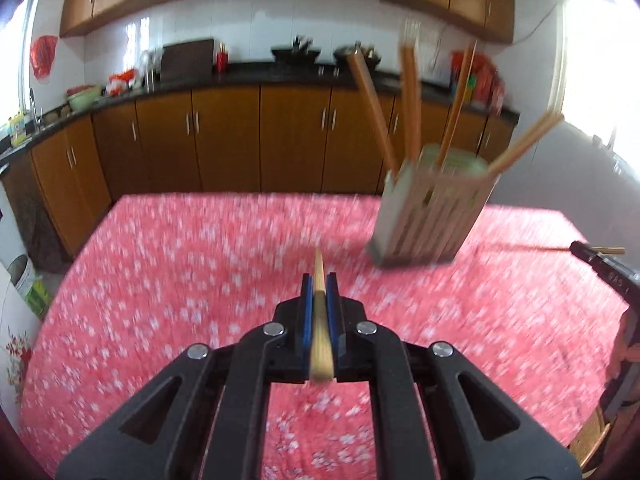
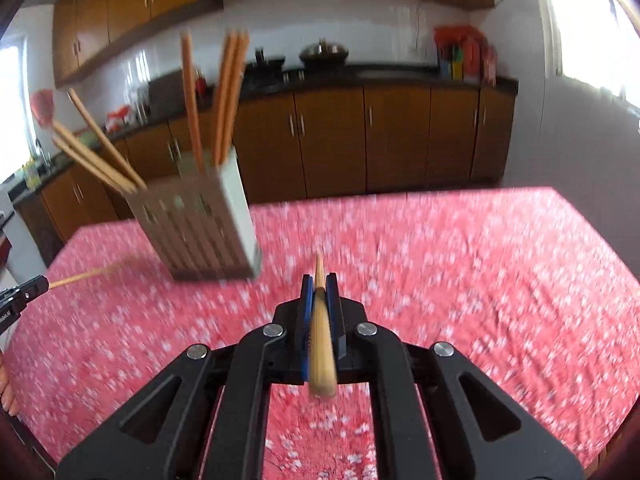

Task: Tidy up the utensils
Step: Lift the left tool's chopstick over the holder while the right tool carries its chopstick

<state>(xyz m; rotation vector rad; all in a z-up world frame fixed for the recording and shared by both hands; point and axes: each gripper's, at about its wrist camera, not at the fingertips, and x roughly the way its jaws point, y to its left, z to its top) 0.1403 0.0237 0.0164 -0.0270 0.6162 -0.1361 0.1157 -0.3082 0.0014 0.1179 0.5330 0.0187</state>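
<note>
Gripping slim round wooden chopsticks [image 1: 319, 320]

We find no text we can truly read: only faint white marks on the black body of the right gripper [image 1: 600, 264], well to the right of the slatted chopstick holder [image 1: 430, 216], and similar blurred lettering on the left gripper [image 2: 24, 294] left of it.
</note>
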